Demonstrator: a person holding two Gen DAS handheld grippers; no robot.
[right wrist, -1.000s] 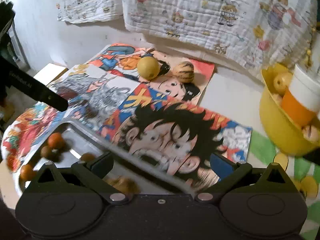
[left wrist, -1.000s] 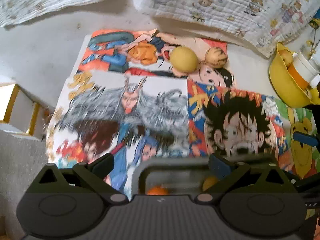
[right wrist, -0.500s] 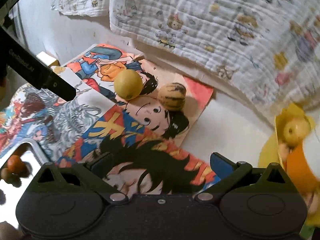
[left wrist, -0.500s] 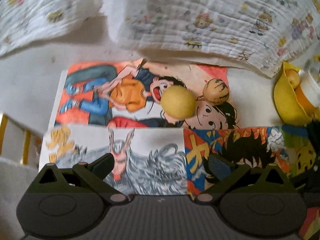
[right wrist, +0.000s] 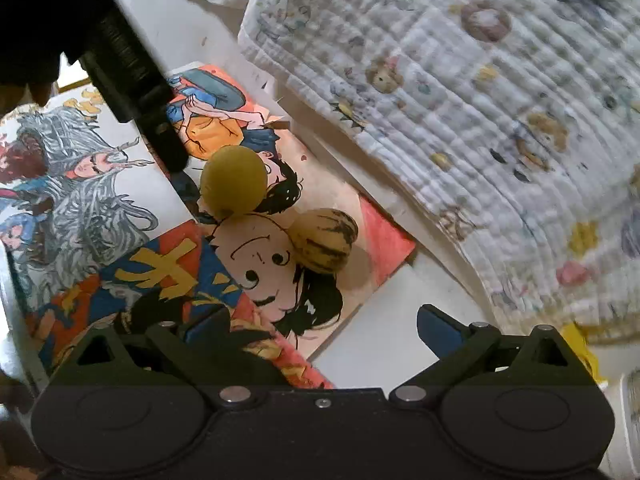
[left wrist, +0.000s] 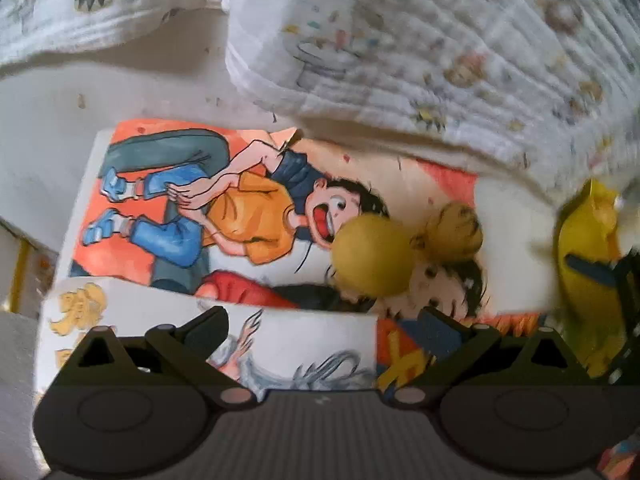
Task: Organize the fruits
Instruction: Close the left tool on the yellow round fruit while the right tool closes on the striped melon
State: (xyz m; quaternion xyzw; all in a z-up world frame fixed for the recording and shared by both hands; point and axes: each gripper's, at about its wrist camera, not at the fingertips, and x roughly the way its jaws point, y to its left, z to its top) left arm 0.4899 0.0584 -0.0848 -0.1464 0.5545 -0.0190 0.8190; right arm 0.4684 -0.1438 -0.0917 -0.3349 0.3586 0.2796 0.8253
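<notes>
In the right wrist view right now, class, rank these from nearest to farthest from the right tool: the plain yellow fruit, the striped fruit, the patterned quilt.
1. Striped fruit: just ahead of the open right tool, on the comic poster.
2. Plain yellow fruit: farther ahead, to the left, beside the left tool's finger.
3. Patterned quilt: beyond both fruits, up and to the right.

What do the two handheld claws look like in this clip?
Both match: the left claw and right claw have matte black bodies, two round discs, silver pivot screws, angled black linkages and dark blue finger pads. No cables or sleeves show.
</notes>
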